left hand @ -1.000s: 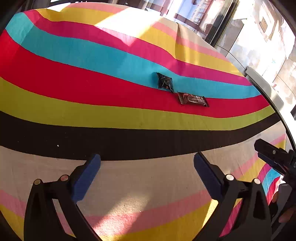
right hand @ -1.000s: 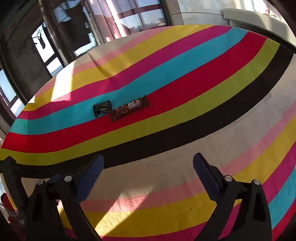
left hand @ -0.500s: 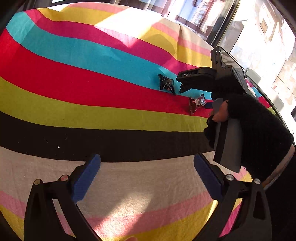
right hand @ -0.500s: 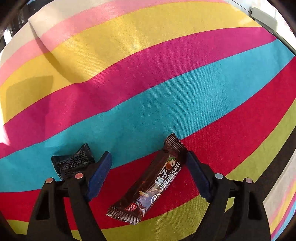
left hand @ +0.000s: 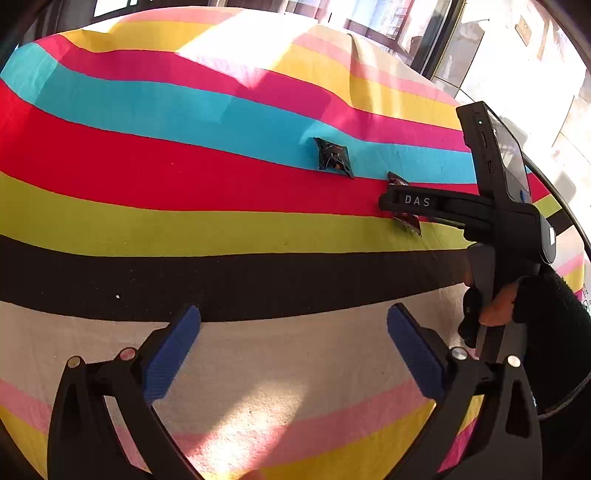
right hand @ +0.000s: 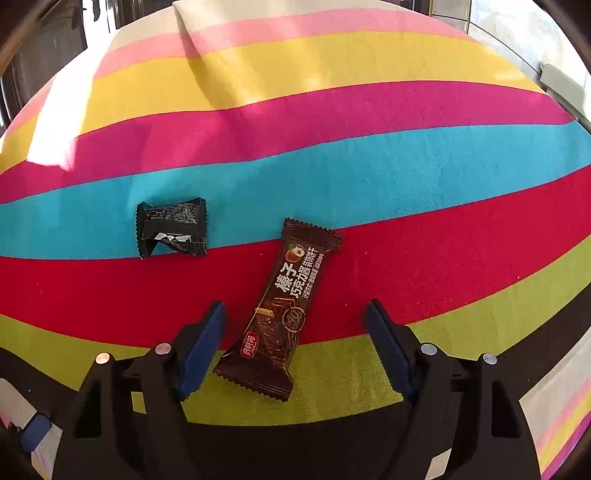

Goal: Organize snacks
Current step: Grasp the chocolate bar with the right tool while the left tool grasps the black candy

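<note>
A long brown chocolate wafer bar (right hand: 282, 310) lies on the red and green stripes of the tablecloth. My right gripper (right hand: 295, 325) straddles its lower half, jaws closing, with clear gaps between the blue pads (right hand: 201, 345) and the wrapper. A small black candy packet (right hand: 171, 229) rests to its left, on the line between the teal and red stripes. In the left wrist view the same packet (left hand: 332, 158) sits mid-table, and the bar (left hand: 404, 218) is mostly hidden behind the right gripper's finger. My left gripper (left hand: 293, 350) hangs open over the cream stripe with nothing between its pads.
The striped tablecloth (left hand: 147, 155) covers the whole table. A hand in a black sleeve (left hand: 546, 332) holds the right gripper's handle at the right of the left wrist view. Windows and the table's far edge (right hand: 332, 14) lie beyond.
My right gripper came in from the near right edge down over the wafer bar and rolled; its jaws have narrowed around the bar. The left gripper has kept still.
</note>
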Available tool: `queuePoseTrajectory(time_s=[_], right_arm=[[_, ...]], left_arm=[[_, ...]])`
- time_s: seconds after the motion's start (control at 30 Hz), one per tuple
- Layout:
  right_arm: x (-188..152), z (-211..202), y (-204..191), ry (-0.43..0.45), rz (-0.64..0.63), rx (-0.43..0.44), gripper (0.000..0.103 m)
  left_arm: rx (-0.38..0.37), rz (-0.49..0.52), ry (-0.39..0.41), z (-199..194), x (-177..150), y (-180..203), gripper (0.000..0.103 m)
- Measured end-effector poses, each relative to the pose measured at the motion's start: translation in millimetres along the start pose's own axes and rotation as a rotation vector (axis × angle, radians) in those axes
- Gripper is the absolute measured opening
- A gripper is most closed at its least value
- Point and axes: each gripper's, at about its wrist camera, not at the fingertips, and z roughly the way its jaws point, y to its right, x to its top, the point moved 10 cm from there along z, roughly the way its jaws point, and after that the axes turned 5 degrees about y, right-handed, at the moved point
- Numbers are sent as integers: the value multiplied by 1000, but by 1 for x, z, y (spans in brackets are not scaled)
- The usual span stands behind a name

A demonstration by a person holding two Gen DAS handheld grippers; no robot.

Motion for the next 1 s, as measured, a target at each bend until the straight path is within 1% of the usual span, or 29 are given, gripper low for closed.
queuePoseTrajectory(time_s=[0.03, 0.07, 0.1, 0.13, 0.2, 0.27, 0.37, 0.4, 0.47, 0.5, 0.57, 0.63, 0.67, 0.7, 0.73, 0.8, 0.83, 0.87, 0.9, 1.0], right_arm=[[0, -2, -5, 5, -28, 24, 57], [0, -4, -8, -3, -52, 34, 29], [-3, -8, -9, -17, -57, 50, 23], [-7, -15, -9, -22, -59, 68, 23], [-17, -31, -6, -1, -73, 95, 23], [-30, -47, 0, 14, -59, 129, 23], [-49, -64, 13, 31, -76, 141, 23], [-65, -73, 17, 34, -87, 138, 23], [-78, -72, 23, 22, -81, 149, 23], [-80, -74, 25, 41, -84, 152, 24], [-83, -74, 21, 40, -88, 155, 25], [-80, -73, 21, 38, -101, 165, 29], [-81, -68, 5, 36, -114, 166, 34], [-83, -74, 6, 36, -133, 154, 34], [-87, -79, 5, 39, -145, 144, 34], [-88, -79, 5, 40, -146, 147, 25], [-88, -80, 5, 41, -147, 143, 25], [-88, -79, 5, 41, -144, 145, 25], [-88, -78, 6, 40, -136, 153, 25], [-87, -77, 9, 37, -109, 180, 25]], left_arm=[[-10, -7, 3, -1, 0, -1, 101], [-20, -17, 6, -2, 1, -2, 101], [-31, -26, 10, -3, 1, -2, 101], [-41, -35, 13, -4, 2, -3, 101], [-59, -49, 18, -5, 3, -4, 101], [-71, -59, 22, -6, 3, -4, 101], [-68, -56, 20, -6, 4, -4, 101], [-64, -53, 18, -6, 4, -3, 101], [-46, -37, 11, -4, 4, -2, 101], [-36, -26, 5, -4, 3, -1, 101], [-23, -9, -3, -4, 1, 0, 101], [-21, -5, -8, -4, 1, 0, 101], [-21, -3, -10, -3, 2, 0, 101], [-17, -2, -13, -3, 2, 0, 101], [-6, 2, -20, -2, 2, 1, 101], [47, 29, -43, 1, 1, 4, 101], [73, 56, -59, 5, 1, 7, 101], [73, 74, -75, 9, 2, 12, 101], [64, 67, -84, 14, 5, 16, 101], [47, -23, -79, 31, 29, 27, 101]])
